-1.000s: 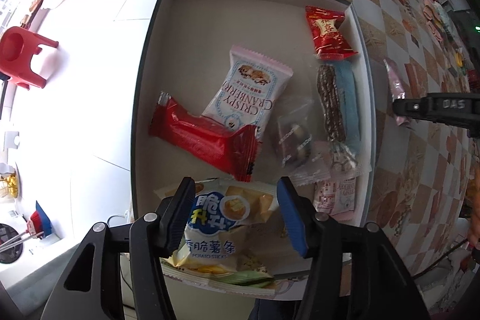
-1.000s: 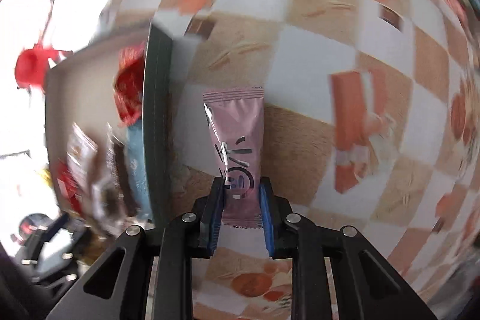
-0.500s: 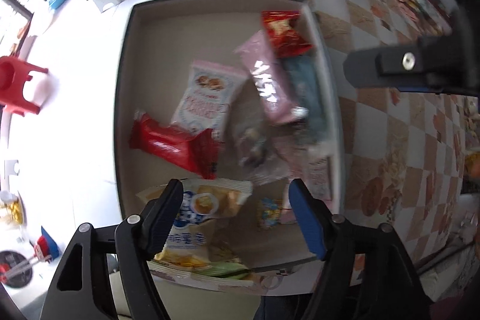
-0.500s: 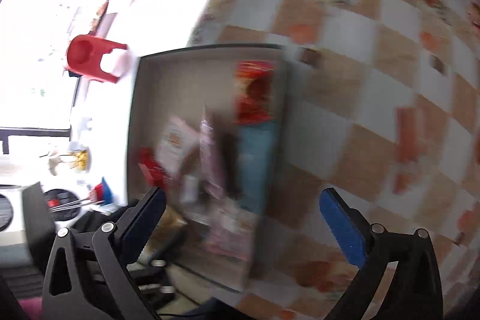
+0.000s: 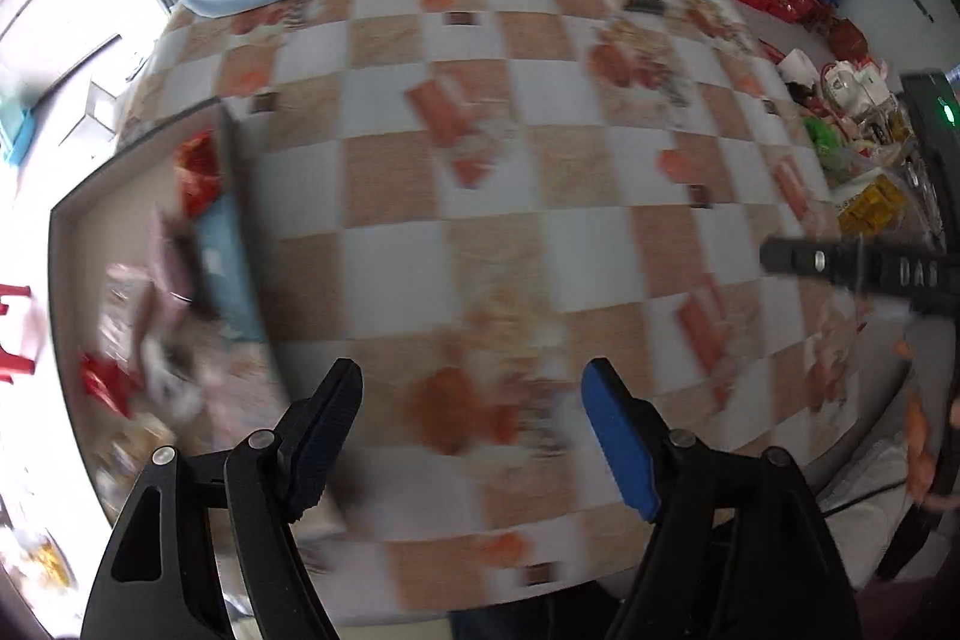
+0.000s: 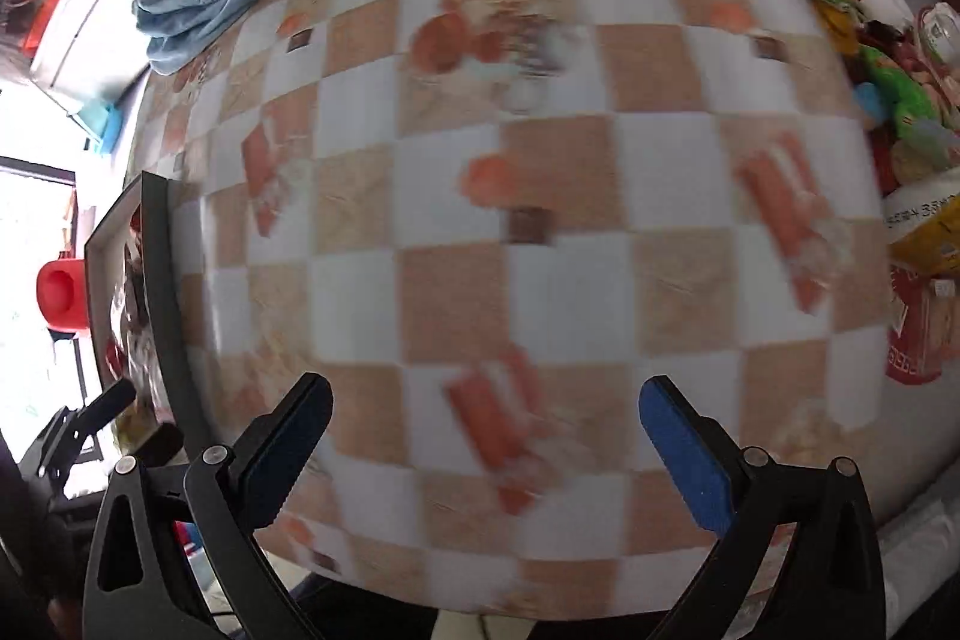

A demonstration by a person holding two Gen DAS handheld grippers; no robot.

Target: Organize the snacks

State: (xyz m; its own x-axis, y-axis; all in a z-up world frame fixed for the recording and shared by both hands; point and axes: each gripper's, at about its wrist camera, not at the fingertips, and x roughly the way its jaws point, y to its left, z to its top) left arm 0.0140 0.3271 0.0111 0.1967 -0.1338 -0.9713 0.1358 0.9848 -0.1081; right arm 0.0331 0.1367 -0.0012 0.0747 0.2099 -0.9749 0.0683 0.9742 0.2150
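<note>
Checked orange-and-white worktop (image 5: 540,196) bare of loose packets between the two views; shallow grey-rimmed tray (image 5: 237,196) at its left edge crowded with blurred snack wrappers (image 5: 198,172). Sorting apparently near done. Left tongs (image 5: 471,400) and right tongs (image 6: 486,412) both spread wide, holding nothing, above bare cloth.

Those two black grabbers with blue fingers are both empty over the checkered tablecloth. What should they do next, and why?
Probably pause and look for another loose snack. The left gripper and right gripper are both open with nothing between them, the grey tray already holds blurred packets, and the checkered tablecloth beneath shows no loose packet; clutter at its far edge is too blurred to identify.
</note>
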